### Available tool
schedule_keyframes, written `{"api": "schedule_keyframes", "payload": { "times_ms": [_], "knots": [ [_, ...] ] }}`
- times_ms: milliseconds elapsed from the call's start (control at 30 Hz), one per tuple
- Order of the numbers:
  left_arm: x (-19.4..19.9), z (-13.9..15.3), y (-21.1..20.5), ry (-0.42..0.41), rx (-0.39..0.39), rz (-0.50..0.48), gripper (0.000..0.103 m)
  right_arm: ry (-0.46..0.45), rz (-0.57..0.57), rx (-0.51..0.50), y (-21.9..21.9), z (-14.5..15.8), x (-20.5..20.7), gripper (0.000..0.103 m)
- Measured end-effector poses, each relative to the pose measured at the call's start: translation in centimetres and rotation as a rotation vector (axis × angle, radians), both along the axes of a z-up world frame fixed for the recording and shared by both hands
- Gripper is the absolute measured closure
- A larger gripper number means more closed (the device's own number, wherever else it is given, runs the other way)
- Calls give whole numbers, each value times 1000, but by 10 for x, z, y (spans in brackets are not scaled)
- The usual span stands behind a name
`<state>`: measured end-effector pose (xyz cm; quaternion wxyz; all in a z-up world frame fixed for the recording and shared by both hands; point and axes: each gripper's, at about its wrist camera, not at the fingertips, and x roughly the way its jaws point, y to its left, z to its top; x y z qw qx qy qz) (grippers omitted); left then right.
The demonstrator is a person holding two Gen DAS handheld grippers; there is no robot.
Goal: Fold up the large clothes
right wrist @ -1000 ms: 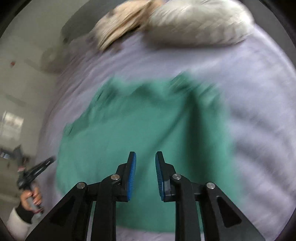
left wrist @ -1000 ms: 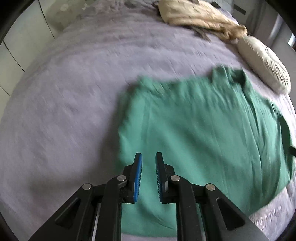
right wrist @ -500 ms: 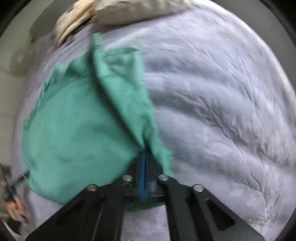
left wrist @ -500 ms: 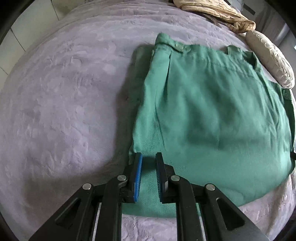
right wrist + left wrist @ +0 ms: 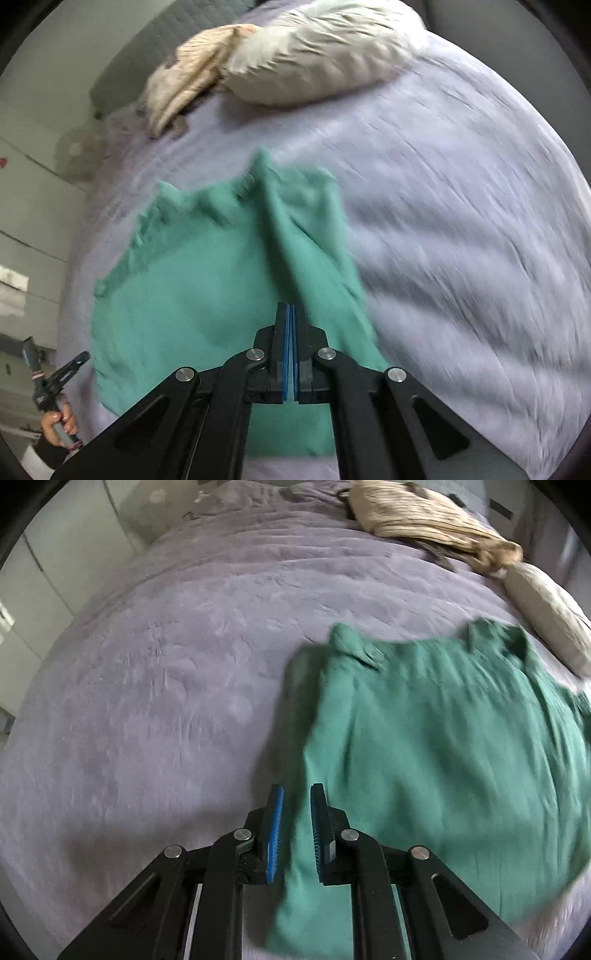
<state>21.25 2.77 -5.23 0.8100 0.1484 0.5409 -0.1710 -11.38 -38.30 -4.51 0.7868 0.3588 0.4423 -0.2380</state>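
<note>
Green cloth, the green garment [image 5: 443,760], lay spread on the lavender bedspread [image 5: 166,701] toward the bed's right edge in the left wrist view, its collar end pointing at the pillow [image 5: 546,609] and the beige knit [image 5: 424,520] by the head of the bed. The left tongs [image 5: 297,827] hovered at the garment's near left border, slightly parted with nothing pinched between them. From the right wrist view, the right tongs [image 5: 290,343] were pressed together on the garment's right-hand edge, which rose in a ridge from them. A side fold seemed in hand; next, that edge probably needs carrying across toward the middle. Only this view showed the person's hand [image 5: 57,424] gripping the other tool at the bed's left edge.
</note>
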Motion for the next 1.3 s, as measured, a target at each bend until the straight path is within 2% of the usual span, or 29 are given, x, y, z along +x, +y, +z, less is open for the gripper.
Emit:
{"api": "schedule_keyframes", "payload": {
  "times_ms": [100, 133, 200, 233, 300, 333, 400, 433, 533, 600, 733, 800, 867, 1000, 1067, 1200, 1300],
  "knots": [
    [21, -32, 0, 46, 23, 64, 87, 27, -5, 0, -12, -16, 33, 103],
    [25, -43, 1, 70, 12, 82, 87, 54, -16, -4, -18, -22, 31, 103],
    [23, -52, 1, 80, 0, 80, 87, 125, -47, 7, -29, -48, 42, 103],
    [21, -53, 0, 74, 4, 65, 87, 117, -58, 53, -34, -63, 40, 103],
    [17, -45, 0, 59, 40, 17, 87, 80, -74, 88, -37, -69, 33, 103],
    [16, -38, 2, 56, 69, 3, 87, 89, -75, 87, -36, -67, 34, 103],
    [12, -23, 11, 54, 80, -4, 86, 132, -62, 78, -30, -57, 33, 103],
    [8, -13, 18, 52, 83, -3, 87, 152, -47, 64, -25, -49, 34, 99],
    [-11, 8, 35, 56, 55, -20, 86, 145, 23, 44, 8, -27, 33, 99],
    [-29, 10, 47, 82, 34, -22, 86, 130, 73, 63, 39, -19, 30, 99],
    [-43, -22, 65, 162, 59, 30, 86, 123, 157, 117, 105, -27, 27, 99],
    [-49, -48, 78, 207, 107, 63, 86, 167, 183, 128, 129, -43, 29, 99],
    [-53, -56, 89, 229, 89, 77, 87, 197, 168, 136, 138, -59, 20, 99],
    [-58, -36, 100, 211, 90, 76, 86, 175, 85, 205, 129, -60, 12, 99],
    [-64, -21, 104, 184, 98, 67, 86, 189, 84, 185, 132, -48, 9, 99],
    [-71, 14, 111, 158, -21, 57, 86, 206, 83, 191, 150, -35, 1, 99],
    [-72, 17, 98, 162, -65, 18, 86, 204, 68, 221, 165, -29, -9, 98]
  ]
}}
